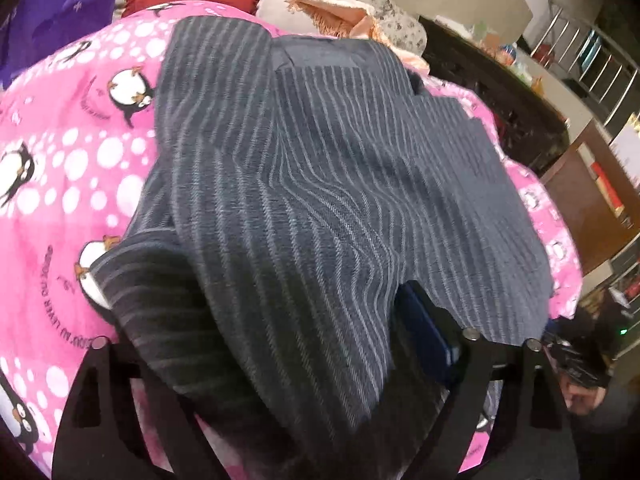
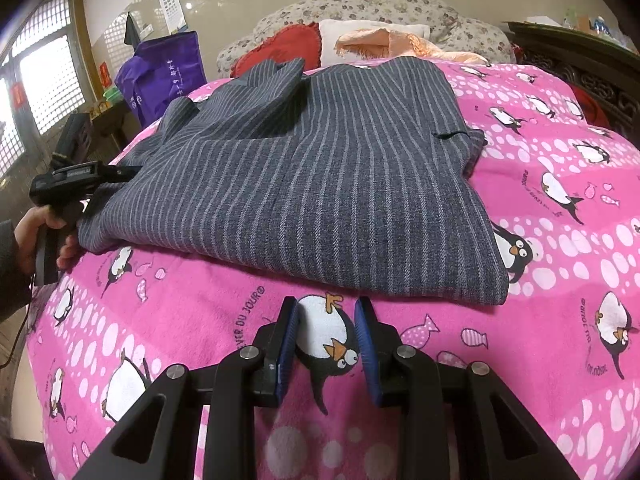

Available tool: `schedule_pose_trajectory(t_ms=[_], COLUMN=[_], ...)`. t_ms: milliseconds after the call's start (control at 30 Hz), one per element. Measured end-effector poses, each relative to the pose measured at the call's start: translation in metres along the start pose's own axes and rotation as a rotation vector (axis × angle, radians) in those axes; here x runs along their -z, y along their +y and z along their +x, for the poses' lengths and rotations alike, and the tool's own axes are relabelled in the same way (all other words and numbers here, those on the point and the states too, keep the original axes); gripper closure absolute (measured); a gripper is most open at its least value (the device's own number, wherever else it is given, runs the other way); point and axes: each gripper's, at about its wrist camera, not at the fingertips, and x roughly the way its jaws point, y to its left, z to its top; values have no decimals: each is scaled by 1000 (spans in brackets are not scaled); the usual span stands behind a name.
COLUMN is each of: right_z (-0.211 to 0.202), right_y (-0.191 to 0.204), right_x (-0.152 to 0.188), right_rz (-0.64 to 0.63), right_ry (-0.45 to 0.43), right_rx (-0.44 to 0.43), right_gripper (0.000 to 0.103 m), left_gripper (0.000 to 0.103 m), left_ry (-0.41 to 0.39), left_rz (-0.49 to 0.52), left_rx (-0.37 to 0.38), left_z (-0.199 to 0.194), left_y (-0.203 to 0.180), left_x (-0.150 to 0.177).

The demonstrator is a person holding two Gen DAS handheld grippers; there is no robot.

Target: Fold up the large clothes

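A dark grey pinstriped garment [image 2: 304, 168] lies partly folded on the pink penguin-print blanket [image 2: 552, 264]. In the left wrist view the garment [image 1: 320, 184] drapes over my left gripper [image 1: 384, 344]; only one blue pad [image 1: 424, 336] shows, the other is hidden under cloth. In the right wrist view the left gripper [image 2: 108, 188] sits at the garment's left edge, its fingers buried in the fabric. My right gripper [image 2: 327, 332] is open and empty, resting just in front of the garment's near edge.
A red cushion [image 2: 280, 48], a white pillow [image 2: 360, 36] and a peach fringed cloth [image 2: 400, 46] lie at the bed's head. A purple bag [image 2: 164, 76] stands at the left. Dark carved furniture [image 2: 580, 64] stands at the right.
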Motion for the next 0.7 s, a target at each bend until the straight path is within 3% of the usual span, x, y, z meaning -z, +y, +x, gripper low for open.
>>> schedule_pose_trajectory(t_ms=[100, 133, 267, 367, 533, 700], right_z=[0, 0, 0, 0, 0, -15], right_y=[0, -1, -1, -1, -1, -8], right_x=[0, 0, 0, 0, 0, -4], right_rz=[3, 5, 11, 11, 15, 74], right_ry=[0, 0, 0, 0, 0, 12], right_rx=[-2, -5, -8, -8, -11, -15], right_gripper=[75, 75, 75, 75, 75, 75], left_gripper=[17, 22, 70, 85, 87, 88], left_ry=[17, 17, 13, 7, -17, -17], left_rz=[-7, -15, -42, -62, -145, -170], left_rx=[-19, -20, -10, -11, 166, 333], left_z=[3, 1, -8, -17, -52, -63], left_y=[-1, 0, 5, 2, -27, -87], left_x=[-4, -3, 5, 9, -20, -62])
